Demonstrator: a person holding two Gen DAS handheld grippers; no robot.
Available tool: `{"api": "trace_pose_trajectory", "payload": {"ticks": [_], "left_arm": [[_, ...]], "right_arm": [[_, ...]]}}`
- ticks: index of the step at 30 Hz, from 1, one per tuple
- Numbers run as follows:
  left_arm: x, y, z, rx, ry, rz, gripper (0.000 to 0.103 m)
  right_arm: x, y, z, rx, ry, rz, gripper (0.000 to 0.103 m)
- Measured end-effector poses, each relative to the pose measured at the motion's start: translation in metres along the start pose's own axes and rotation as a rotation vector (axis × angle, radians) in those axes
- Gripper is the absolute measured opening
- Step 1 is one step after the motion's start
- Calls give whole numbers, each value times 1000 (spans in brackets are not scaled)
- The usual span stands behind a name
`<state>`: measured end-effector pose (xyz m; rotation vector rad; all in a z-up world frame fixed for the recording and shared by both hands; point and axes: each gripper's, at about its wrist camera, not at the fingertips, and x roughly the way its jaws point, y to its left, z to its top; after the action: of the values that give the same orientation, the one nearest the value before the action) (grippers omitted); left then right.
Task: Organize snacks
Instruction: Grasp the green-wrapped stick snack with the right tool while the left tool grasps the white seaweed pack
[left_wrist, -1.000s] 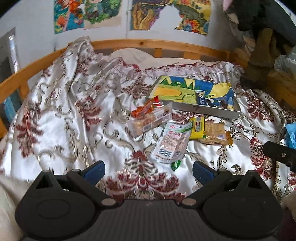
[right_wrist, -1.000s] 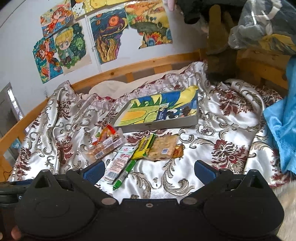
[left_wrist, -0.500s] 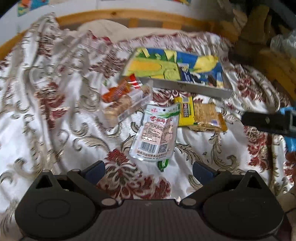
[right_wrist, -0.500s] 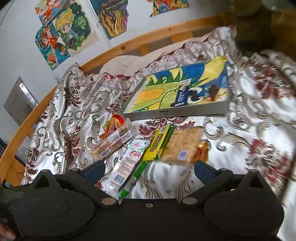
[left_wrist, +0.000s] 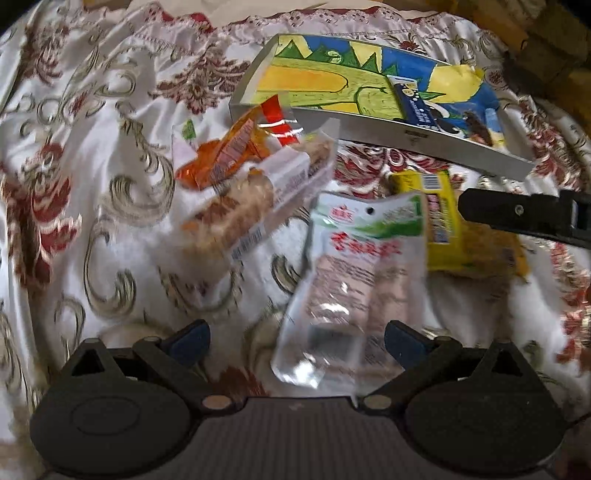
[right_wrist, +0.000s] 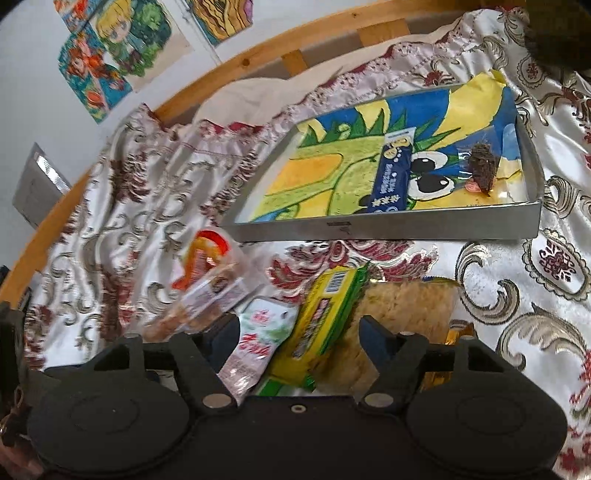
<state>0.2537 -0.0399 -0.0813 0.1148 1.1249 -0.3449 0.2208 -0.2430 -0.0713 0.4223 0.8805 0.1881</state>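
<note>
Left wrist view: the left gripper (left_wrist: 297, 338) hangs with its jaws spread wide and nothing pressed between them, just above a clear plastic pouch with a green-and-white top and red lettering (left_wrist: 351, 280), which lies on the shiny cream bedspread with red and gold flowers (left_wrist: 92, 184). Left of the pouch lies a clear wrapped pack of brown biscuits (left_wrist: 243, 206), with an orange foil packet (left_wrist: 229, 153) resting on its far end. To the right a yellow rectangular snack pack (left_wrist: 441, 221) overlaps a flat pack of pale crackers. Beyond them stands a shallow grey metal tray lined with a bright cartoon drawing (left_wrist: 406, 138). A black finger of the other tongs (left_wrist: 524, 216) reaches in from the right.

Right wrist view: the right gripper (right_wrist: 297, 328) has just been closing its jaws, which straddle the yellow pack (right_wrist: 328, 314) without visibly pressing it. The pouch (right_wrist: 258, 343) sits at its left, the pale cracker pack (right_wrist: 410, 310) at its right. In the tray (right_wrist: 388, 230) lie a dark blue snack bar (right_wrist: 393, 173) and a small brown lump (right_wrist: 482, 170).
</note>
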Motion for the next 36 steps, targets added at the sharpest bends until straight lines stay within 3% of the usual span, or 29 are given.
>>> {"api": "trace_pose_trajectory", "payload": {"ticks": [5,12,19,25,36], "left_arm": [[13,-8,4,89,-12,2,102],[25,-2,12,47,-7,-25,103],[25,5,19,13,14,-72,103],[26,0,22,31,-11,-117,102],[29,-8,24,79,-36,-140,102]], "right_arm": [[20,-8,4,3,15,-32,72],[30,-10,5,38,28,52,72],[26,-20,6,131,21,83,44],[24,-22,7,171,22,139,43],[23,-18,5,151,31,134,45]]}}
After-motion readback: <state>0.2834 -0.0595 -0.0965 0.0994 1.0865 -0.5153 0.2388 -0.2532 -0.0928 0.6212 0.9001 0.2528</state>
